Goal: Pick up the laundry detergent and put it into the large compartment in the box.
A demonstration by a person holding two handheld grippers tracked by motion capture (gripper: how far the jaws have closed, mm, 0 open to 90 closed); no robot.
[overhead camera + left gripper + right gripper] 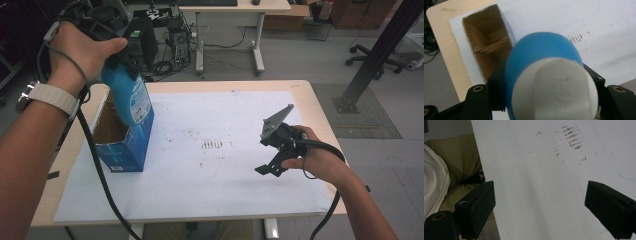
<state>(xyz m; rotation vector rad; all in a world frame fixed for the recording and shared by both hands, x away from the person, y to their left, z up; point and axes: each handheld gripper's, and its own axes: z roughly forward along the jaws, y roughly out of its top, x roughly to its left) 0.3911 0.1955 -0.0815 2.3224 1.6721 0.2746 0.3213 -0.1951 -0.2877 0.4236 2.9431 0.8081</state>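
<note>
The lower end of the blue rubber bulb with a white end [122, 95] is sinking out of sight behind the open blue cardboard box's [125, 150] wall; the bulb's bottom is running off the left gripper view's lower edge.

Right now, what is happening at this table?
A person works with a gripper in each hand. The left gripper is shut on a blue bottle with a white cap and holds it at the open top of a blue carton standing near the table's left edge. The right gripper hangs open over the white sheet, holding nothing.
</note>
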